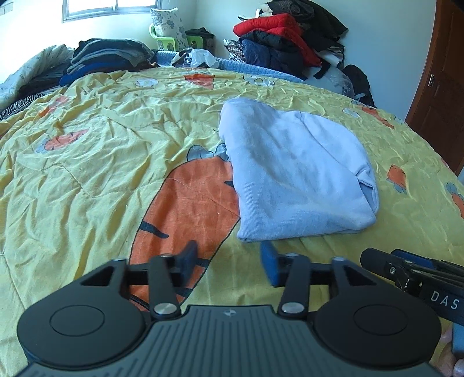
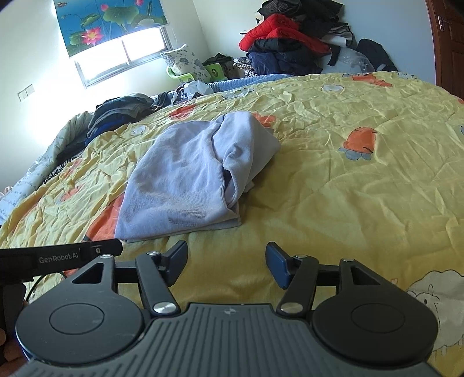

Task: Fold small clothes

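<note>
A pale lavender garment (image 1: 293, 171) lies folded into a thick bundle on the yellow carrot-print quilt (image 1: 95, 162). It also shows in the right wrist view (image 2: 191, 174), with a sleeve end bunched on its right side. My left gripper (image 1: 229, 261) is open and empty, just short of the garment's near edge. My right gripper (image 2: 226, 264) is open and empty, just short of the garment's near right corner. Each gripper's body shows in the other's view, the right one (image 1: 411, 272) and the left one (image 2: 61, 255).
A heap of red, navy and black clothes (image 1: 287, 40) sits at the far right of the bed. Dark folded clothes (image 1: 107, 55) lie at the far left. A patterned pillow (image 1: 168, 26) and a green stool (image 2: 214, 71) stand by the window. A brown door (image 1: 440, 87) is at right.
</note>
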Tool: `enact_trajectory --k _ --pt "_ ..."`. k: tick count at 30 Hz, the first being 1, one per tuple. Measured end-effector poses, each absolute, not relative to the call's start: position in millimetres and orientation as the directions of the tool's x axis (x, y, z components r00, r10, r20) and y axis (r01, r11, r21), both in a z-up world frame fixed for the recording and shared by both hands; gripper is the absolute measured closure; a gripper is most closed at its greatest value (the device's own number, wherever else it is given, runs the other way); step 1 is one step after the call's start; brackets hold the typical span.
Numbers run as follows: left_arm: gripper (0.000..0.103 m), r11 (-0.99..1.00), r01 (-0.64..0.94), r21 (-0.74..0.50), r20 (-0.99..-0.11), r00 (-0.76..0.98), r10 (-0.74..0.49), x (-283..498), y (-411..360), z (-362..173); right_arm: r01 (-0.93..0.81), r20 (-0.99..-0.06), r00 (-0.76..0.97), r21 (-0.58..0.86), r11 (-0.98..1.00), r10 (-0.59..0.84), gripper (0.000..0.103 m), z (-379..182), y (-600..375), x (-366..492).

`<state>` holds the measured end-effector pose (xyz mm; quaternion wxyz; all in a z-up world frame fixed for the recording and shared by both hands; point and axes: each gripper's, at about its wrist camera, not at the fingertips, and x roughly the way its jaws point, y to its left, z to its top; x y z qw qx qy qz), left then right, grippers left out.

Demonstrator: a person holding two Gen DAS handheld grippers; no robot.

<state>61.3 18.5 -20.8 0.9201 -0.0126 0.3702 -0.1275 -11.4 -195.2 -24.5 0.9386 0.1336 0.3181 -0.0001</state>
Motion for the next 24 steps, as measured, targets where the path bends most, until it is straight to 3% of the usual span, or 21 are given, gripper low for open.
enact_trajectory --k 1,18,24 --pt "0.041 0.968 0.224 -0.11 -0.67 0.702 -0.239 59 19 -20 0.085 -0.597 0.798 0.247 0.965 0.083 0.038 -24 -195 -12" --pt "0.04 0.977 0.199 -0.076 -0.657 0.727 -0.199 50 27 -18 0.077 -0.598 0.8 0.169 0.983 0.04 0.024 -23 -185 -25" --pt "0.032 0.981 0.183 -0.068 -0.648 0.739 -0.182 45 32 -19 0.074 -0.598 0.801 0.146 0.987 0.029 0.02 -24 -183 -31"
